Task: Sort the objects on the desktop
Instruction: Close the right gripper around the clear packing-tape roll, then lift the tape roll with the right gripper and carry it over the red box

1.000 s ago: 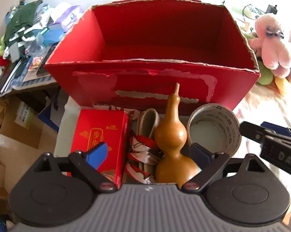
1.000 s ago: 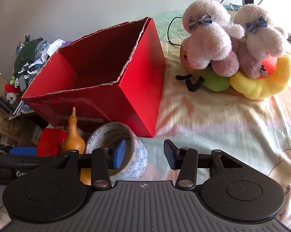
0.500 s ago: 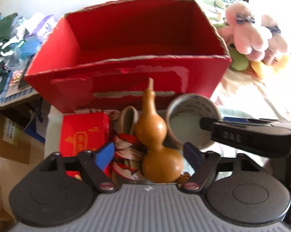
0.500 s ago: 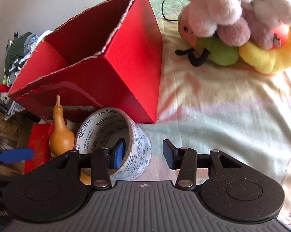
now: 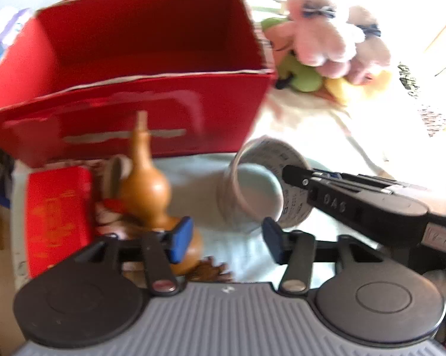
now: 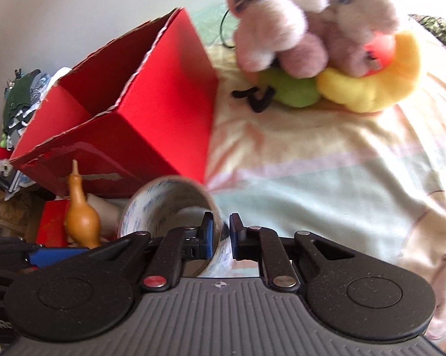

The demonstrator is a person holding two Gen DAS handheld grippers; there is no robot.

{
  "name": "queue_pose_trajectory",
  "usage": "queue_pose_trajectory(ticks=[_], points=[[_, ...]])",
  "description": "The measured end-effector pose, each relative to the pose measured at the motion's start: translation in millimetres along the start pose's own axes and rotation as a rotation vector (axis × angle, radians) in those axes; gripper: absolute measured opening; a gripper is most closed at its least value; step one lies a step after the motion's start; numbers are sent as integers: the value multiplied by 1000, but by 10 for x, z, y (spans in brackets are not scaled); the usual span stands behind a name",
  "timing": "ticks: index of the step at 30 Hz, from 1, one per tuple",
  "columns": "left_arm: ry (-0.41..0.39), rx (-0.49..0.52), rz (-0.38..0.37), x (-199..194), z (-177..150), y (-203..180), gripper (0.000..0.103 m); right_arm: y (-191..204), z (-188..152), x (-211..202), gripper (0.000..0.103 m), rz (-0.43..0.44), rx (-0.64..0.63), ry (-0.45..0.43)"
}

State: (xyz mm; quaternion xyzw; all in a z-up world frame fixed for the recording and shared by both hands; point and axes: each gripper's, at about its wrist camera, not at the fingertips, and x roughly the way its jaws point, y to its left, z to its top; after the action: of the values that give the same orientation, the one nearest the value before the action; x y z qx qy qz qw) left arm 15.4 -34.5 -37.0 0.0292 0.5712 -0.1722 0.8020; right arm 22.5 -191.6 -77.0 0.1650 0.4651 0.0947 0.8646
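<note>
Right gripper jaws clamped on tape roll wall, left gripper jaws spread, empty, gourd just beside, red box behind.

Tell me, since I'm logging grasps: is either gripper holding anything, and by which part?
The right tongs pinch the tape roll by its wall, one finger inside the ring and one outside. The left tongs are open and empty.

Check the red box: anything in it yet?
Empty as far as visible. The left wrist view looks into the box and shows bare red walls and floor; the near floor strip is hidden behind its front wall.
</note>
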Motion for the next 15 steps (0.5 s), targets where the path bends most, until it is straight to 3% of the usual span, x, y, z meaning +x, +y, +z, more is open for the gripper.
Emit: queue_pose_trajectory(ticks=[3, 6, 10, 15], points=[[13, 24, -2, 63, 15, -107, 69, -137, -16, -62, 11, -20, 27, -13], [31, 41, -39, 109, 14, -179, 69, -264, -42, -94, 11, -56, 27, -23], [5, 65, -24, 170, 41, -294, 70, -356, -133, -174, 10, -59, -12, -38], [46, 54, -28, 351, 80, -413, 47, -410, -192, -266, 11, -67, -49, -51]])
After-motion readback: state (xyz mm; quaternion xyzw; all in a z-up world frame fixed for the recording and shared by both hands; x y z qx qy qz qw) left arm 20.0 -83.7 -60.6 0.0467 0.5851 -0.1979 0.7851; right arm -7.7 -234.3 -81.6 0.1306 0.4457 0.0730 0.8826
